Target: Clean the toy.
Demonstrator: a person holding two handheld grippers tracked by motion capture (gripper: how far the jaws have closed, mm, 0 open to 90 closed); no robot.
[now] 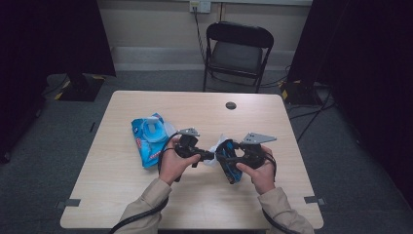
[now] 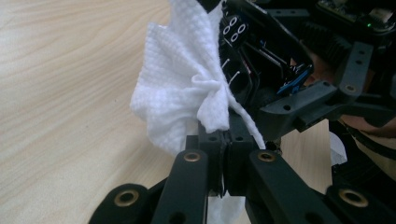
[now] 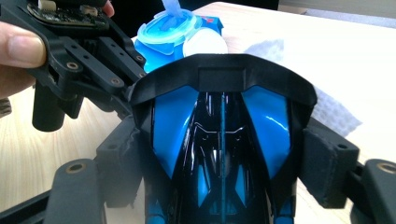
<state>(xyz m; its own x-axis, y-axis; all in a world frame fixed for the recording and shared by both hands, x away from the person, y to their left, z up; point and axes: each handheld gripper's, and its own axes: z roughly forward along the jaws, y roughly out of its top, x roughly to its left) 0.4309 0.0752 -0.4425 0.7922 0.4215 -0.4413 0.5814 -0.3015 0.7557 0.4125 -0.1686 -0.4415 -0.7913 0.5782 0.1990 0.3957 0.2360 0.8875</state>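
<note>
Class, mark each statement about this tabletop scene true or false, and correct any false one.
1. The left gripper is shut on a white wipe. True.
2. The right gripper grips a red toy car. False: the toy car is blue and black.
3. A blue wipes pack lies on the table. True.
4. The wipes pack sits on the folding chair. False: the chair stands beyond the table with a bare seat.

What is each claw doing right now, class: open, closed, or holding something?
Left claw: closed, pinching a white wipe.
Right claw: closed on a blue and black toy car.
</note>
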